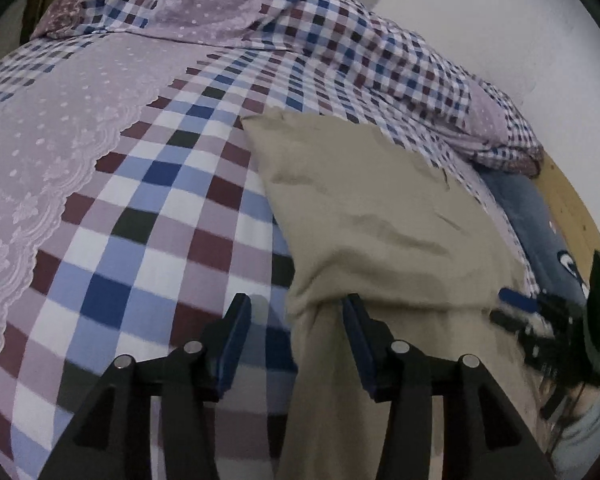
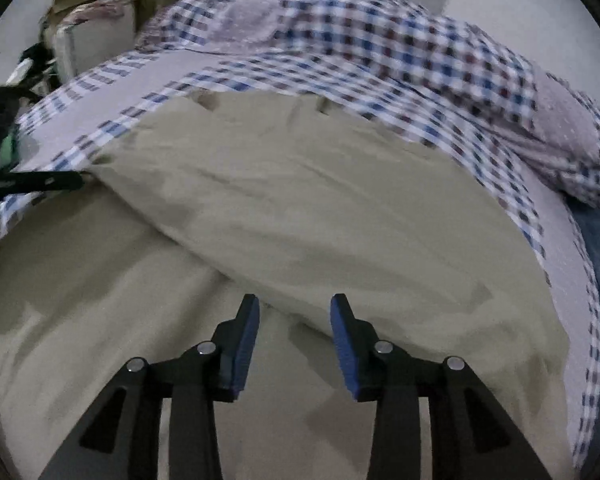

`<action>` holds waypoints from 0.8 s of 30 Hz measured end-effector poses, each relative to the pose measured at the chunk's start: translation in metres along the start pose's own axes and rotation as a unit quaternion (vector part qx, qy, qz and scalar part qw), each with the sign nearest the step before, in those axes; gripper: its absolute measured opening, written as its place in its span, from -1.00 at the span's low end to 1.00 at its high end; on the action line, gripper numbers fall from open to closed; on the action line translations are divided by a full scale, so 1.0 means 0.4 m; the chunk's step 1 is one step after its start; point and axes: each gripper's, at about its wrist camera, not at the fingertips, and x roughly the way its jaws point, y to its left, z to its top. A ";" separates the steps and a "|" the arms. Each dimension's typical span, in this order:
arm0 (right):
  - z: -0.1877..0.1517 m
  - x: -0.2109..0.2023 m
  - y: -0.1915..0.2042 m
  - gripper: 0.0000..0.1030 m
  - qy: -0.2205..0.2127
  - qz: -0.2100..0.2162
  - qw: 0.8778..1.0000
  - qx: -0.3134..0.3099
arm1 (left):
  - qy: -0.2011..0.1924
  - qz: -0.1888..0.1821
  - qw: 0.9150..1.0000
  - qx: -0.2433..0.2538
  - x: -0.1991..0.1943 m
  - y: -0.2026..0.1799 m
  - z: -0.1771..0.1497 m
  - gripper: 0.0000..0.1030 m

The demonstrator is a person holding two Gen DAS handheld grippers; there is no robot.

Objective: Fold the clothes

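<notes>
Left wrist view, left to right: a checked bedspread (image 1: 172, 208) covers the bed, with a lilac dotted panel (image 1: 40, 152) edged in lace at the far left; a rumpled quilt (image 1: 340, 40) of the same check lies along the far side against a pale wall (image 1: 480, 20). The left gripper (image 1: 296, 306) points down over the near edge of the garment (image 1: 372, 220), a khaki piece lying flat on the bedspread right of centre; its jaws stand partly apart and hold nothing; the left finger is over the bare check, the right finger over the garment's left border, where the cloth bunches into a narrow fold running toward the camera; whether that pad touches the cloth cannot be told. Further right a blue pillow (image 1: 540, 220) lies by a wooden bed frame (image 1: 572, 208); the right gripper (image 1: 516, 300) shows at the right edge, blurred, over the garment's right side.

Right wrist view, left to right: boxes and clutter (image 2: 80, 12) stand at the far left beyond the bed; the left gripper (image 2: 40, 180) enters from the left edge as a dark bar, its tip at the garment's (image 2: 300, 200) left corner; the garment fills the middle, an upper layer lying across a lower one with a crease between them. The right gripper (image 2: 294, 308) hangs over that crease, jaws partly apart, nothing between them. The bedspread (image 2: 572, 300) borders the garment on the right; the quilt (image 2: 420, 48) lies beyond.
</notes>
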 end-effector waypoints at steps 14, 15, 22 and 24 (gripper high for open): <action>0.043 0.081 0.113 -0.24 0.000 -0.057 0.995 -0.086 | -0.042 0.034 0.999 0.009 -0.025 -0.022 0.020 -0.89; 0.019 0.074 0.068 -0.25 0.012 -0.059 0.996 -0.065 | -0.036 0.038 0.999 0.012 -0.020 -0.024 0.016 -0.89; -0.114 -0.032 -0.214 -0.78 0.050 -0.039 0.994 0.087 | -0.025 0.048 0.998 0.024 -0.007 -0.036 -0.002 -0.89; -0.144 -0.078 -0.327 -0.75 0.025 -0.031 0.986 0.164 | -0.024 0.048 0.998 0.024 -0.002 -0.035 -0.001 -0.89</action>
